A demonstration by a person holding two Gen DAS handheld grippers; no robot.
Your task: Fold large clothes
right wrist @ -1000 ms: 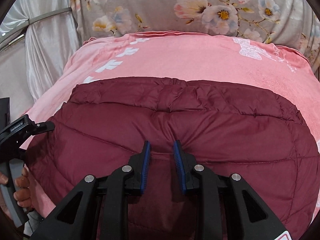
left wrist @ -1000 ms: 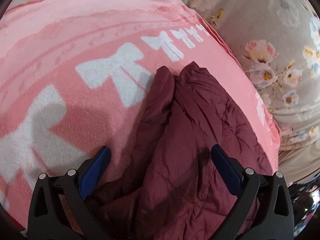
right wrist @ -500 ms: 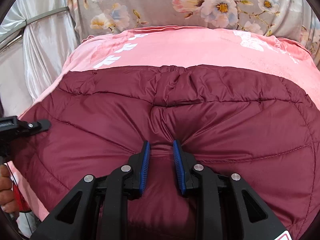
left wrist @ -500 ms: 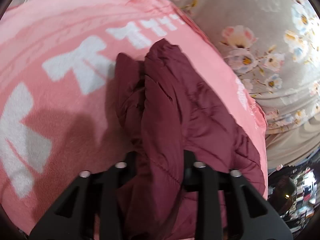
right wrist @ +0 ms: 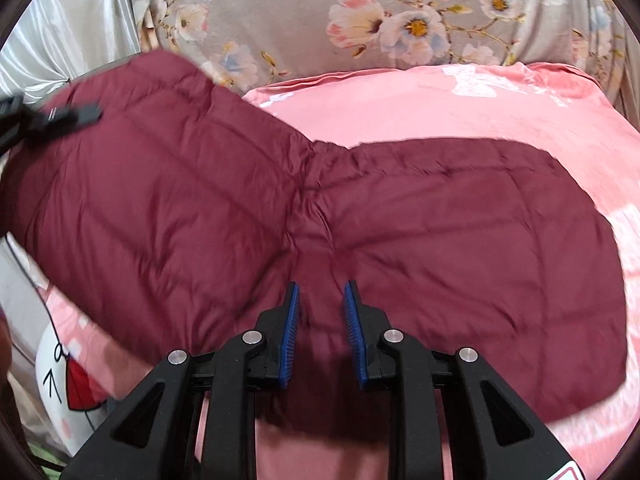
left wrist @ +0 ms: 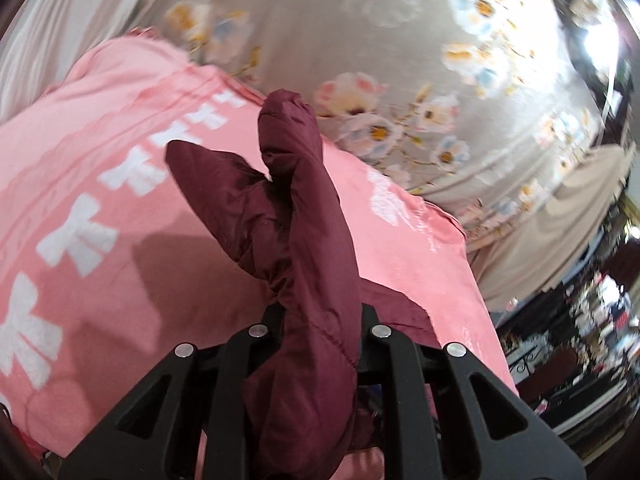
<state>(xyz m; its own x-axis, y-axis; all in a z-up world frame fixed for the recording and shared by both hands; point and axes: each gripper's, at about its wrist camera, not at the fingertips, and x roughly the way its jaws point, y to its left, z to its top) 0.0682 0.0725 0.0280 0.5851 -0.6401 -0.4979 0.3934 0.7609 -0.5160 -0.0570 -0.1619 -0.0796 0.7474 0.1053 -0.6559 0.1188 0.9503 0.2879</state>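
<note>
My left tongs (left wrist: 320, 320) are clamped on the maroon jacket's (right wrist: 360, 220) raised end near the bed's (right wrist: 460, 116) left edge, right tongs (right wrist: 322, 332) nipping its middle, jacket lying crosswise between them

Pink bow-print blanket (left wrist: 120, 216) — grey floral fabric (right wrist: 304, 12) behind it

Looked like a bedroom at home: pink fleece blanket (right wrist: 460, 116) with white bows spread over a bed, flowered grey fabric (right wrist: 304, 8) draped behind, silvery curtain (right wrist: 76, 28) at left, cartoon-print pillow (right wrist: 68, 384) beside it.
</note>
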